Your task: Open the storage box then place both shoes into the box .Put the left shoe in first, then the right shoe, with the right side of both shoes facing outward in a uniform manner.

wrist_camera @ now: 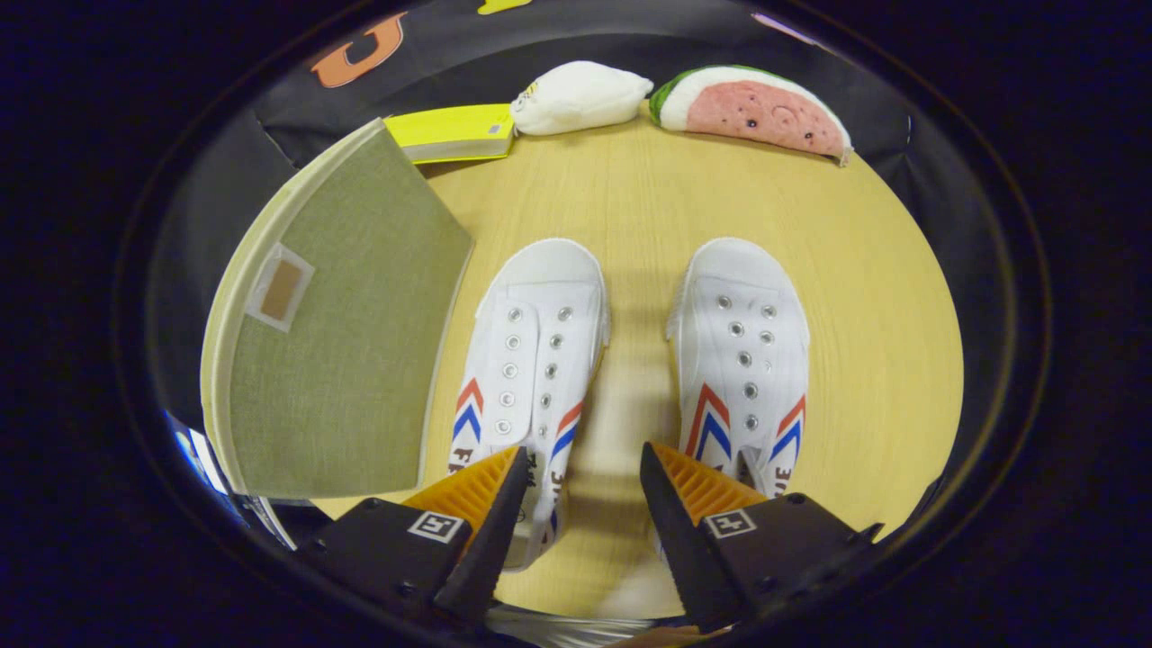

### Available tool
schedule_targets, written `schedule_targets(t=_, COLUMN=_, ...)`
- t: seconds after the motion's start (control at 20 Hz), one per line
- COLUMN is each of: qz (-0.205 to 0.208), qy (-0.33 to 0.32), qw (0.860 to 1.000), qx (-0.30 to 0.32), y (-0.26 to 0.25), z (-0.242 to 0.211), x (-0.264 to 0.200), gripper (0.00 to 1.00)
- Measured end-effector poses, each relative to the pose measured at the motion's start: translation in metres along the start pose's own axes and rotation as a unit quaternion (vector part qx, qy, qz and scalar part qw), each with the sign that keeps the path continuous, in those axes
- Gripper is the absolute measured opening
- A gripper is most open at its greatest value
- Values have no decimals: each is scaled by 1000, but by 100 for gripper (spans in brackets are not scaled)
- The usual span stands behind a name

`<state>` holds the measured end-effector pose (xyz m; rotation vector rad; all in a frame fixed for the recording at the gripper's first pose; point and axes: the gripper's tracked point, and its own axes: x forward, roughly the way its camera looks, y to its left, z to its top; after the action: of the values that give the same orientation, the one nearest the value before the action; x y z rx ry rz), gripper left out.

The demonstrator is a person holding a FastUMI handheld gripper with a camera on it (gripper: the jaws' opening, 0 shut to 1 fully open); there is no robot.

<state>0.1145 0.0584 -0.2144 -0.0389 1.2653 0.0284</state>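
Observation:
Two white canvas shoes with red and blue chevrons stand side by side on the wooden table (630, 207), toes pointing away from me. The left shoe (531, 360) lies ahead of my left finger, the right shoe (747, 351) ahead of my right finger. My gripper (583, 468) hovers above their heels, open, with bare table showing in the gap between the fingers. To the left of the shoes stands the olive-green fabric storage box (342, 333), its lid shut, with a small tan label patch on top.
At the table's far edge lie a yellow book (454, 132), a white plush toy (576, 97) and a watermelon-slice plush (756, 108). The black booth wall rises behind them. Bare table stretches to the right of the right shoe.

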Motion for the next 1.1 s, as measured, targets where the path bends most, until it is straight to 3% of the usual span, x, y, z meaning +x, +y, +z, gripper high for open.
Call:
schedule_targets(t=0.25, qz=9, qy=4, qw=1000, qx=-19, y=16, z=3, x=5, gripper=44)
schedule_targets(t=0.3, qz=11, qy=4, qw=1000, qx=-17, y=19, z=3, x=6, gripper=28)
schedule_targets(t=0.4, qz=21, qy=-6, qw=1000, qx=1, y=20, z=4, x=6, gripper=10)
schedule_targets(t=0.6, qz=99, qy=-30, qw=994, qx=39, y=26, z=1, x=-2, gripper=6)
schedule_targets(t=0.85, qz=106, qy=-87, qw=987, qx=85, y=15, z=2, x=-45, gripper=6)
schedule_targets(t=1.1, qz=94, qy=-139, qw=982, qx=85, y=31, z=7, x=-112, gripper=6)
